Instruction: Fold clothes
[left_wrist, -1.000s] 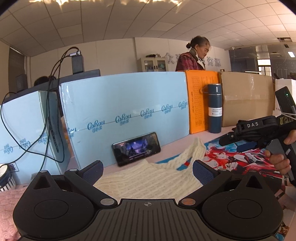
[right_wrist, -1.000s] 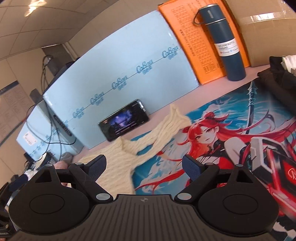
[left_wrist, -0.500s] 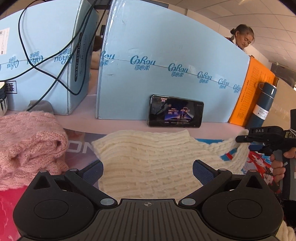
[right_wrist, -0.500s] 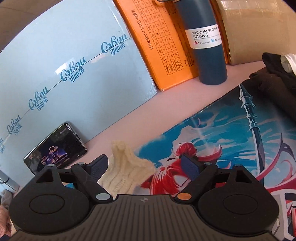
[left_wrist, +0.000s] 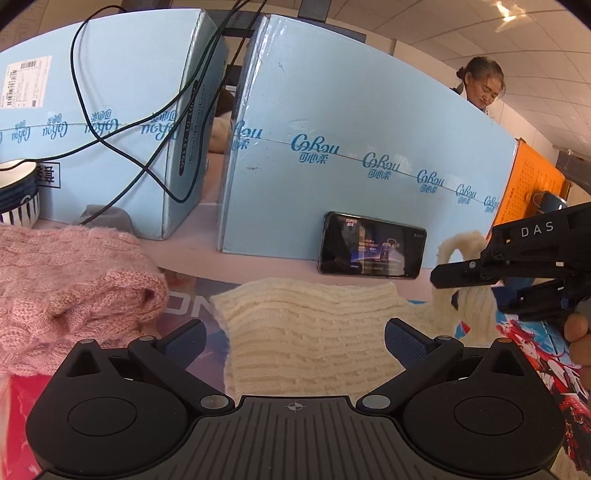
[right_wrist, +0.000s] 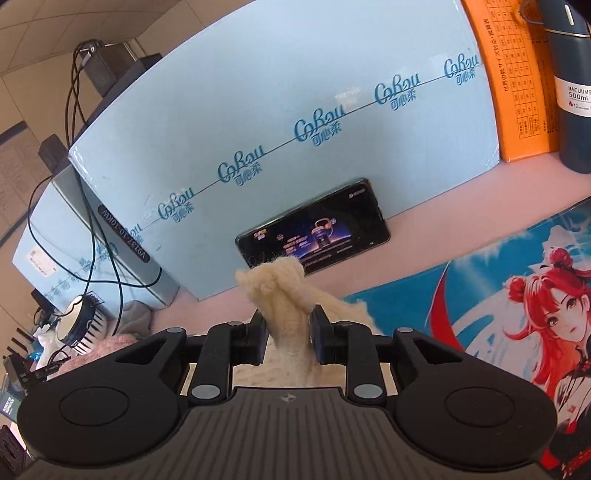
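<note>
A cream knitted sweater (left_wrist: 310, 332) lies on the printed desk mat in front of my left gripper (left_wrist: 293, 338), which is open and empty just above its body. My right gripper (right_wrist: 288, 332) is shut on the cream sleeve end (right_wrist: 277, 291) and holds it lifted off the mat. In the left wrist view the right gripper (left_wrist: 476, 277) comes in from the right, with the sleeve (left_wrist: 469, 295) hanging from it.
A pink knitted garment (left_wrist: 66, 288) is bunched at the left. Light blue boxes (left_wrist: 351, 166) stand behind, with a phone (left_wrist: 371, 249) leaning on one. A bowl (left_wrist: 16, 192) is far left. An orange box (right_wrist: 517, 81) and a blue vacuum bottle (right_wrist: 570, 85) stand at the right.
My right gripper has closed on the cream sleeve end and lifted it toward the left. My left gripper has dropped lower toward the sweater body and stayed open.
</note>
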